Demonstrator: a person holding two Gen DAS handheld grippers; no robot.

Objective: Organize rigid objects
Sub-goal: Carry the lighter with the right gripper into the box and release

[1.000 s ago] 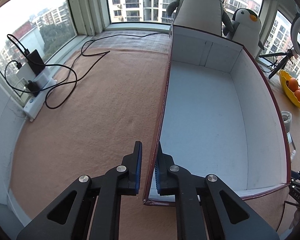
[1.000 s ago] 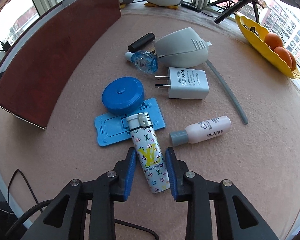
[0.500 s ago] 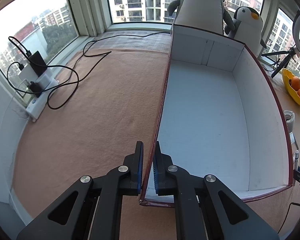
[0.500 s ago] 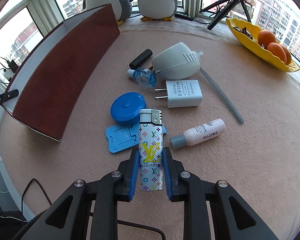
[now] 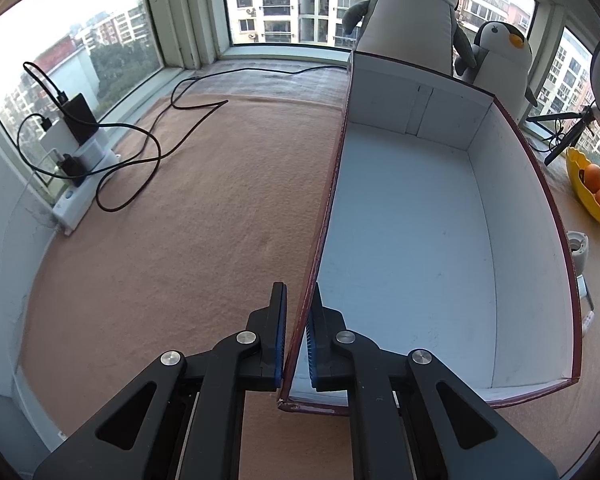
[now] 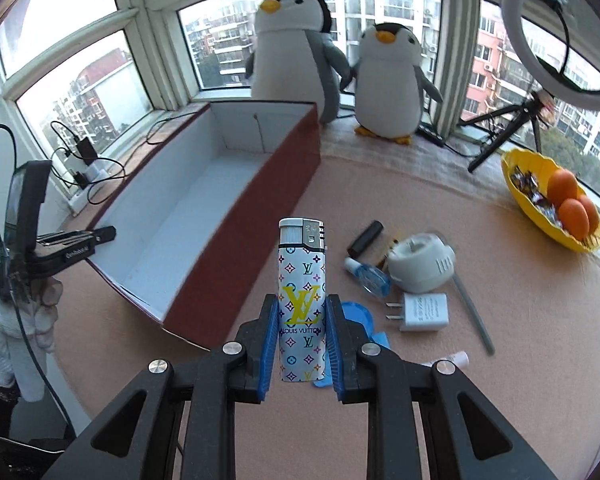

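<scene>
While my right gripper [image 6: 300, 320] is clamping the patterned lighter [image 6: 301, 304] upright above the table [image 6: 500, 360], I am pinching the box [image 5: 412, 240] wall with my left gripper [image 5: 297, 320]. Both are sitting closed on their loads.

Box [image 6: 256, 200] interior lay open from above, floor bare. Its tall maroon near wall [image 6: 244, 240] stood between the held lighter [image 6: 301, 304] and the cavity. Left gripper [image 5: 297, 336] straddled the far wall near the front corner. Clutter [image 6: 416, 276] crowded the mat to the right.
</scene>
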